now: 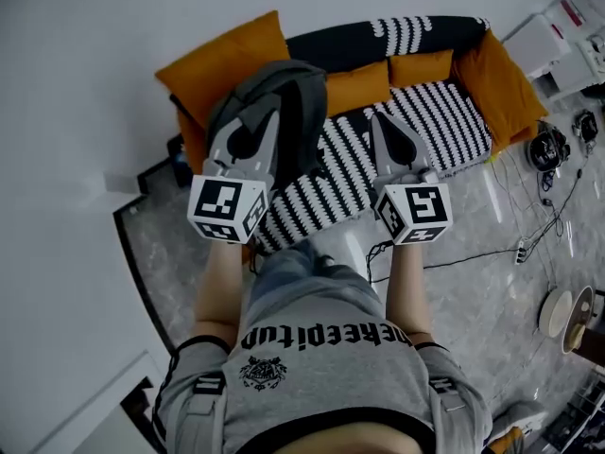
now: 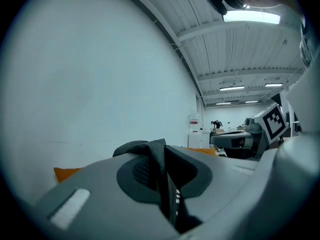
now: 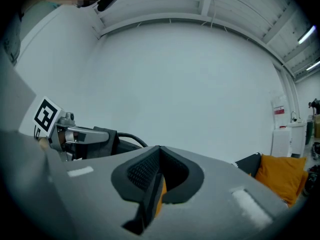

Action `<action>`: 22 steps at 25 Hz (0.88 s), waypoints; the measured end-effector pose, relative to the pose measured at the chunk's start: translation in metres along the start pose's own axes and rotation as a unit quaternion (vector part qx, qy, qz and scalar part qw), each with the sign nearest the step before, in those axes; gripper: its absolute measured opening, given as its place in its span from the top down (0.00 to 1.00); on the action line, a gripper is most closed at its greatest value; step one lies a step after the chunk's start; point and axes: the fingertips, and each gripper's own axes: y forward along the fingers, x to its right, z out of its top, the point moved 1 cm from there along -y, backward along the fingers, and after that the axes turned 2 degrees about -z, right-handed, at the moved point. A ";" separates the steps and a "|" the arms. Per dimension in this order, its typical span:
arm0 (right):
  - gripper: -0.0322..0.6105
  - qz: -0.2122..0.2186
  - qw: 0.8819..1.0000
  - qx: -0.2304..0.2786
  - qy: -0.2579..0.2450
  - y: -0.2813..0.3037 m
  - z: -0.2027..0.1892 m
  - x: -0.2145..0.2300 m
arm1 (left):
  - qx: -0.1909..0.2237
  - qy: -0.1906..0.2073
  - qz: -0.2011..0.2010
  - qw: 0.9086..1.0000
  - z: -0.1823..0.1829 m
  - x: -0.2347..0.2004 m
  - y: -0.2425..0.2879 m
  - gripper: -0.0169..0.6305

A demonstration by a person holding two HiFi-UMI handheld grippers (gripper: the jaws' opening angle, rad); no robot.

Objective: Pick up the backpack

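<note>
The dark grey backpack (image 1: 293, 97) hangs in the air over the sofa, in front of my left gripper (image 1: 265, 116). In the left gripper view that gripper (image 2: 162, 159) is shut on a dark strap of the backpack (image 2: 156, 151), which runs up out of the jaws with folded fabric behind it. My right gripper (image 1: 385, 126) is level beside it, over the striped seat. In its own view the right gripper (image 3: 159, 155) is shut with nothing held, and only orange cushion shows through the gap behind the pads.
A sofa (image 1: 425, 126) with a black-and-white striped seat and orange cushions (image 1: 232, 60) stands against the white wall. Cables (image 1: 492, 249) trail over the marble floor at right. White boxes (image 1: 558, 36) sit at the upper right and round dishes (image 1: 558, 312) at the right edge.
</note>
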 end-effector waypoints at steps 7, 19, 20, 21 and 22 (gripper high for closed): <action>0.95 0.011 1.000 0.014 -0.005 -0.020 0.017 -0.008 | 0.020 0.008 0.012 1.000 0.024 0.012 -0.024 0.90; 0.95 0.019 0.999 0.038 -0.010 -0.053 0.035 -0.009 | 0.045 0.022 0.025 0.998 0.049 0.039 -0.051 0.90; 0.95 0.020 0.999 0.040 -0.011 -0.056 0.035 -0.010 | 0.047 0.023 0.026 0.998 0.050 0.042 -0.053 0.90; 0.95 0.022 0.999 0.041 -0.012 -0.058 0.035 -0.010 | 0.049 0.025 0.027 0.998 0.051 0.044 -0.055 0.90; 0.95 0.023 0.999 0.042 -0.012 -0.061 0.035 -0.010 | 0.050 0.026 0.028 0.998 0.051 0.047 -0.057 0.90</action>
